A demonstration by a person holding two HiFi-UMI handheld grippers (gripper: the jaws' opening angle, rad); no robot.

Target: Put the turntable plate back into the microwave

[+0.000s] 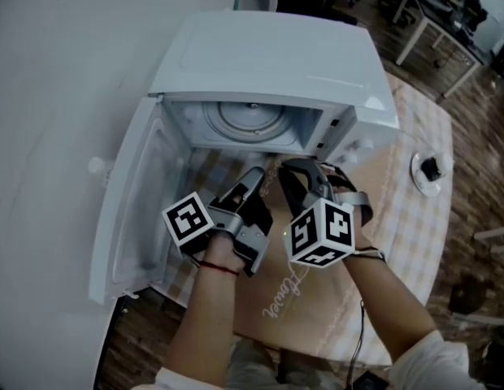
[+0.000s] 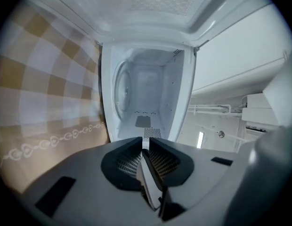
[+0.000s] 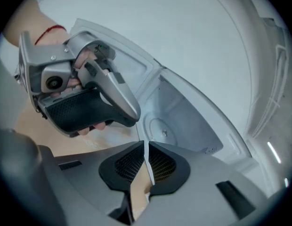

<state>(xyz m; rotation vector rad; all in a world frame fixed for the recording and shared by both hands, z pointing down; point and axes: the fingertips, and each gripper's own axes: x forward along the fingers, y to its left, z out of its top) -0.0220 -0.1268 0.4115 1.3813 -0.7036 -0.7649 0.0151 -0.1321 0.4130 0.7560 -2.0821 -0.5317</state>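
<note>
The white microwave [image 1: 268,55] stands open at the far left of the worktop [image 1: 414,242], its door [image 1: 142,210] swung wide to the left. The turntable plate [image 1: 250,120] lies flat on the floor of the cavity, well inside the opening and clear of both tools.

In front of the opening, a person holds the two grippers side by side over the checked cloth, each carrying its cube of square markers. The left claw [image 2: 146,144] points level into the cavity; its pads are drawn together to a thin slit, with nothing between them. The right claw [image 3: 146,149] is tilted downward towards the cavity and likewise pressed almost together, pinching nothing. The right gripper view also catches the left gripper from the side, fingers wrapped round its handle and a red thread [image 3: 52,30] at the wrist.

A brown mat [image 1: 309,299] with script lettering covers the near part of the worktop below the person's arms. Near the right edge sits a small white disc [image 1: 427,173] with a dark object on it, too small to identify.
</note>
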